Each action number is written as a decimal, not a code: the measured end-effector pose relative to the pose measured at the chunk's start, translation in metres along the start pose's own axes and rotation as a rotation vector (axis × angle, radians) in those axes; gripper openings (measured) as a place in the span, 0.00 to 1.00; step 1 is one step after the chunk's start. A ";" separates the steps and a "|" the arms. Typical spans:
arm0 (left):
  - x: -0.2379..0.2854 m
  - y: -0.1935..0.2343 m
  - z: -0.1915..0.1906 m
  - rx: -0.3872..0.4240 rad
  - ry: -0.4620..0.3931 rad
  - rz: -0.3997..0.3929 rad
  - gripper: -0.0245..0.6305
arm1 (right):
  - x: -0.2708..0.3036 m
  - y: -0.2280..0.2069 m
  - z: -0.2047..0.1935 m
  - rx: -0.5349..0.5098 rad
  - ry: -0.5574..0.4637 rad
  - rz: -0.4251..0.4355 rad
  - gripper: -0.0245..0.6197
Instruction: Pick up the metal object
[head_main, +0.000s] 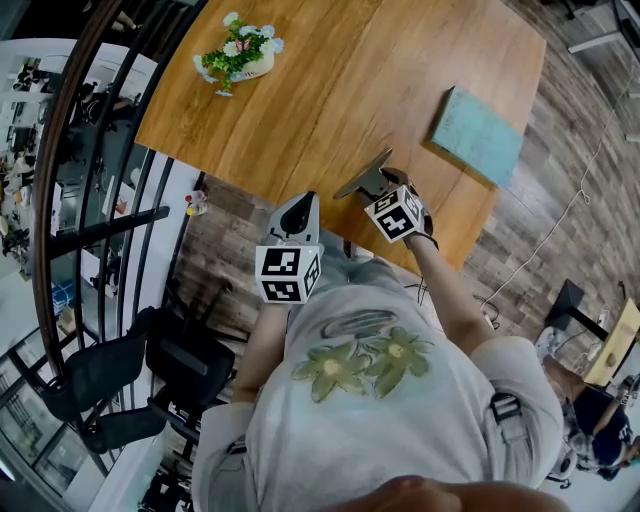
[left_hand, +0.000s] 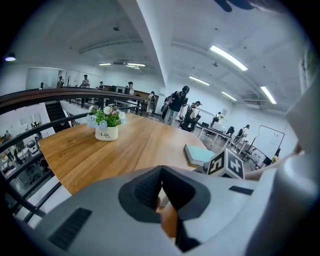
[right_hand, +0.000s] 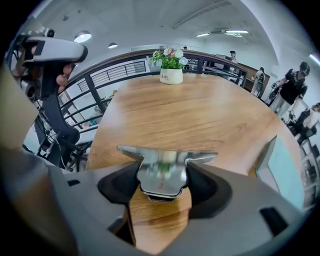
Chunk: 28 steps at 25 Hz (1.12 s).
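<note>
My right gripper (head_main: 372, 184) is shut on the metal object (head_main: 360, 178), a shiny flat plate with a wide top bar, and holds it over the near edge of the wooden table (head_main: 380, 80). In the right gripper view the metal object (right_hand: 161, 172) sits clamped between the two dark jaws of the right gripper (right_hand: 162, 181), its bar sticking out on both sides. My left gripper (head_main: 298, 212) hangs off the table edge, left of the right one. In the left gripper view the left gripper (left_hand: 161, 186) has its jaws together with nothing between them.
A white pot of flowers (head_main: 240, 55) stands at the table's far left corner. A teal book (head_main: 478, 135) lies near the right edge. A dark railing (head_main: 75, 180) curves along the left, with black chairs (head_main: 120, 380) below. Several people stand in the background (left_hand: 175, 105).
</note>
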<state>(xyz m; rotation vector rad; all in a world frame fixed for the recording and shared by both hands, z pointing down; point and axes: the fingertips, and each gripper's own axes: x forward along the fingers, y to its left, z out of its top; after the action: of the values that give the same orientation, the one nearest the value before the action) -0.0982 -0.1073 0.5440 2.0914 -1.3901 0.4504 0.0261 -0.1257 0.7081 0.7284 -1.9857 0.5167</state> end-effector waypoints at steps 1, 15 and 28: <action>0.000 0.000 0.000 0.001 0.001 0.000 0.06 | 0.001 -0.001 0.000 0.001 0.002 0.000 0.47; 0.003 -0.002 -0.005 0.004 0.013 -0.017 0.06 | 0.006 -0.002 -0.001 0.006 0.001 -0.011 0.48; -0.003 -0.002 -0.007 0.003 0.008 -0.017 0.06 | -0.007 -0.012 -0.003 0.009 -0.002 -0.042 0.49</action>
<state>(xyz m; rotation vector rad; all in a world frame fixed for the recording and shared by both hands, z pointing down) -0.0969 -0.1004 0.5474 2.1001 -1.3663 0.4534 0.0389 -0.1311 0.7047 0.7752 -1.9670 0.4999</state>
